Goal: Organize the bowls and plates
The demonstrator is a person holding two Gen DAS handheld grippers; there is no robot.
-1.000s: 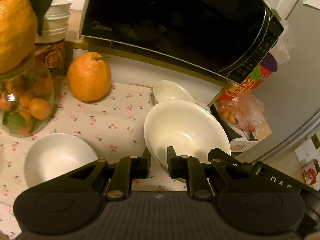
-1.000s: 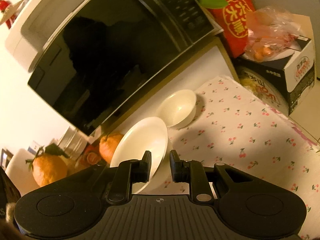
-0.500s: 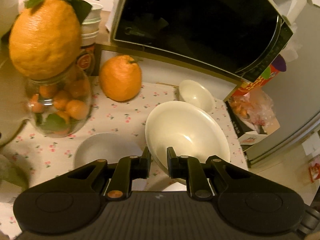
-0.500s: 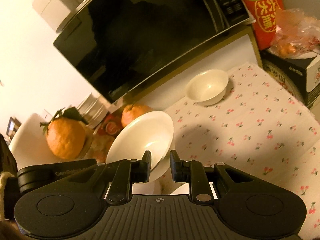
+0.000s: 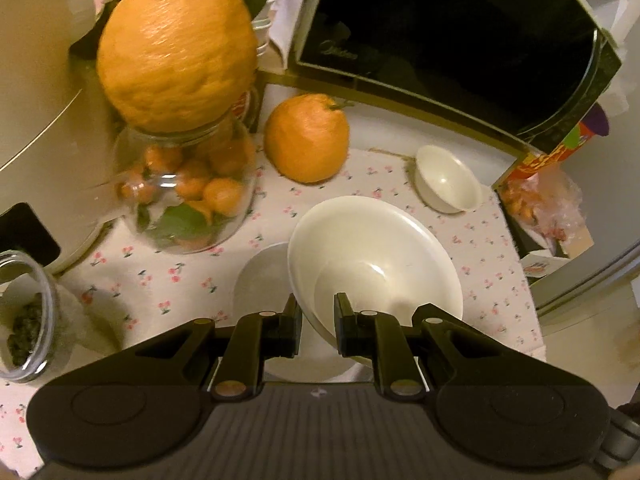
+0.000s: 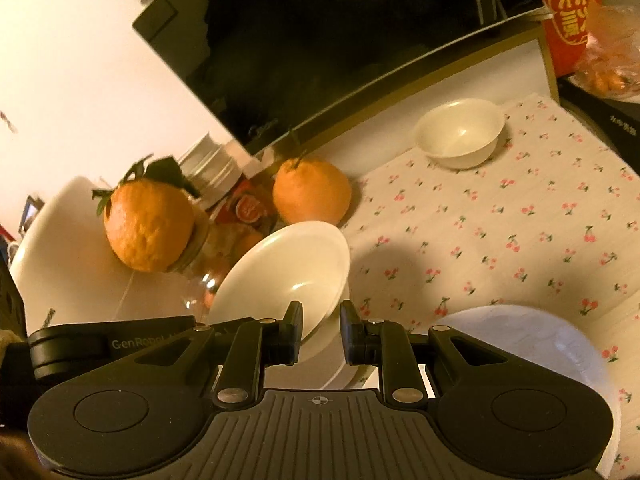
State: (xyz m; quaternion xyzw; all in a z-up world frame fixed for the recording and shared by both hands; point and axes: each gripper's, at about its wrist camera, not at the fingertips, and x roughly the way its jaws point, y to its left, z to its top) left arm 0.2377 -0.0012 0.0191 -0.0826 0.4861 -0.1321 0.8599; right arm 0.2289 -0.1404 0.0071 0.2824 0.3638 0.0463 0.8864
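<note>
My left gripper (image 5: 317,322) is shut on the near rim of a large white bowl (image 5: 376,264) and holds it tilted above a white plate (image 5: 260,280) on the cherry-print cloth. In the right wrist view the same bowl (image 6: 288,272) hangs over that plate (image 6: 336,364), with the left gripper's body at the left. My right gripper (image 6: 320,332) sits just in front of the bowl's rim, jaws narrowly apart and empty. A small white bowl (image 5: 446,180) stands at the back by the microwave; it also shows in the right wrist view (image 6: 460,132). Another white plate (image 6: 532,344) lies at the near right.
A black microwave (image 5: 460,28) stands at the back. A large orange fruit (image 5: 306,138) sits on the cloth. A glass jar of small oranges (image 5: 184,192) carries a big citrus (image 5: 176,48). A second jar (image 5: 24,312) stands at the left edge. A red box (image 6: 568,12) and bagged fruit are right.
Both grippers have moved left and pulled back. The large bowl, held by the left gripper, has travelled left and now hangs over the white plate.
</note>
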